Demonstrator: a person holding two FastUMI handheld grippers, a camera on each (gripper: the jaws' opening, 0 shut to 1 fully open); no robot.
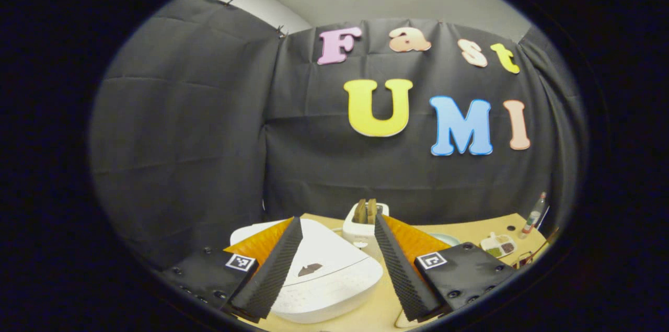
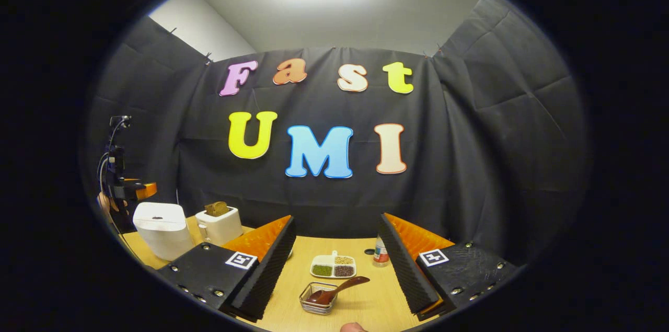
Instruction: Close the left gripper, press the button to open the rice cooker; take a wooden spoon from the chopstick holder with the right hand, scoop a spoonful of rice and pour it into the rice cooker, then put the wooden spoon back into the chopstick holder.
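The white rice cooker [image 1: 324, 274] sits low in the left gripper view with its lid down. A small dark button [image 1: 309, 269] shows on the lid. My left gripper [image 1: 337, 218] hovers above it, open, with nothing between the fingers. In the right gripper view the cooker [image 2: 162, 230] stands at the far left, and the left gripper [image 2: 137, 191] is held behind it. A wooden spoon [image 2: 339, 287] rests with its bowl in a small mesh holder [image 2: 317, 298] on the table. My right gripper [image 2: 337, 218] is open above and behind the spoon.
A white toaster [image 2: 219, 223] with bread stands beside the cooker. A divided dish [image 2: 333, 266] of grains lies behind the holder, and a small bottle [image 2: 381, 253] stands to its right. The tabletop [image 2: 366, 306] is light wood.
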